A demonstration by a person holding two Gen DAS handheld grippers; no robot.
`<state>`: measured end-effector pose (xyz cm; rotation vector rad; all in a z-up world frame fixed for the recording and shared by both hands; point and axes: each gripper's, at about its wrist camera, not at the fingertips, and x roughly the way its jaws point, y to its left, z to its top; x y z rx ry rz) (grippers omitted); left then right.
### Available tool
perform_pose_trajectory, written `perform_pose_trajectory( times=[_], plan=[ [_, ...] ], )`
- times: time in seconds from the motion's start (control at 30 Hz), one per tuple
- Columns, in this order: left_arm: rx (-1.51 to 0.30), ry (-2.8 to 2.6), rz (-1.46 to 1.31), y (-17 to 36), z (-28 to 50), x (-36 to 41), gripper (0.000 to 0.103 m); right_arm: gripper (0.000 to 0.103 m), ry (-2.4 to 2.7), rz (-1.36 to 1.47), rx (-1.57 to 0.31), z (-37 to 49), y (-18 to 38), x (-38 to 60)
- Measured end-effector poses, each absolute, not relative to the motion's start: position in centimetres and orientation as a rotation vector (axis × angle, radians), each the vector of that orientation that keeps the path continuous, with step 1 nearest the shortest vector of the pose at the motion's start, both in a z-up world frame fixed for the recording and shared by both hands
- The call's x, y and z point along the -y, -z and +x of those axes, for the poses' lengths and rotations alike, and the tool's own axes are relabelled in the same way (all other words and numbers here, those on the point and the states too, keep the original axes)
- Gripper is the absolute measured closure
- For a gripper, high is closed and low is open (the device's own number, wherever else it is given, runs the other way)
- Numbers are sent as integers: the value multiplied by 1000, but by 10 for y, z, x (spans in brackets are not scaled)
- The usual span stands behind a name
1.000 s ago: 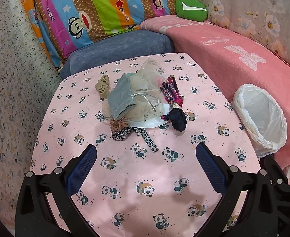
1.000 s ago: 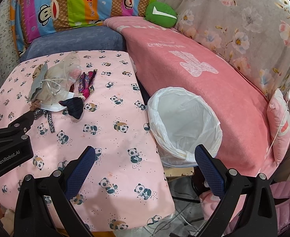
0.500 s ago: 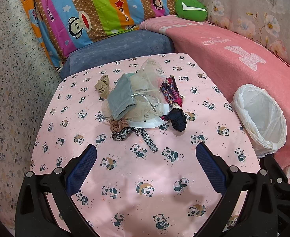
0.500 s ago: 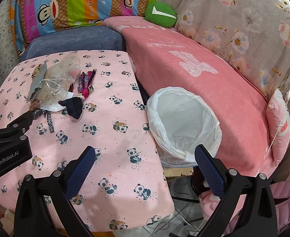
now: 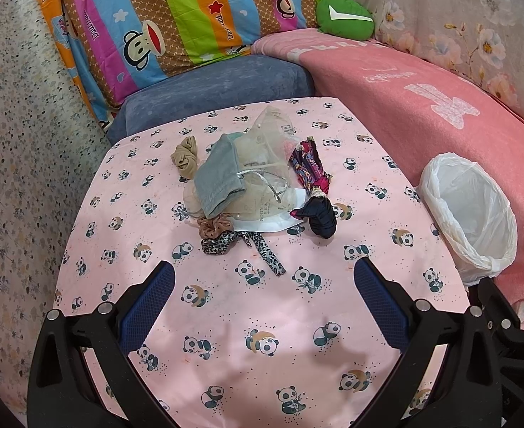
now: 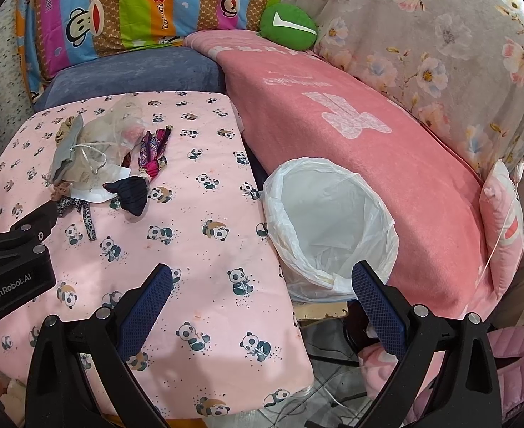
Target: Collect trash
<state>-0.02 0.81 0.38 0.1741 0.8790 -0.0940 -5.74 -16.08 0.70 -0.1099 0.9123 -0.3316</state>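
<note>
Pink panda-print cloth is seen covering the counter (image 5: 262,321), with a heap of trash gathered near its far middle. A grey fabric piece (image 5: 219,182) is draped over a translucent drawstring pouch (image 5: 265,164); a beige knotted stocking (image 5: 185,157) lies just beside it to the left. A tan scrunchie (image 5: 212,226) and a leopard-print band (image 5: 242,246) are noted at the near edge of the heap, touching a white paper tag (image 5: 272,221). To the right, a multicoloured patterned cloth strip (image 5: 310,164) runs down to a dark navy knotted piece (image 5: 321,215); whether the two are joined cannot be told from either view.

A white-lined trash bin (image 6: 333,221) stands just beside the counter's right edge, against a pink blanket (image 6: 351,114). A green cushion (image 6: 290,28) rests behind, near a striped cartoon pillow (image 5: 176,18).

The left tool (image 5: 262,303) is held wide above bare cloth, short of the heap, nothing between its blue pads. The right tool (image 6: 262,306) is likewise spread wide, nothing gripped, over the counter's right edge and bin rim.
</note>
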Motion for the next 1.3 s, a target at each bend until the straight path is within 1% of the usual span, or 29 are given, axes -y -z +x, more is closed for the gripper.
perform_pose_trajectory(
  times=[0.3, 0.37, 0.8, 0.97, 1.3],
  plan=[
    [-880, 100, 172, -7, 6, 4, 7, 7, 347, -101, -896, -58, -12, 174],
    [-882, 103, 169, -8, 8, 8, 7, 7, 353, -106, -893, -59, -12, 163],
    [-880, 133, 138, -5, 12, -4, 7, 7, 369, -122, -878, -52, -12, 154],
    [-883, 156, 108, 0, 21, -20, 7, 7, 377, -101, -869, -48, -9, 156],
    [-893, 111, 6, 20, 74, -76, 7, 7, 335, 5, -830, -10, 7, 153]
  ],
)
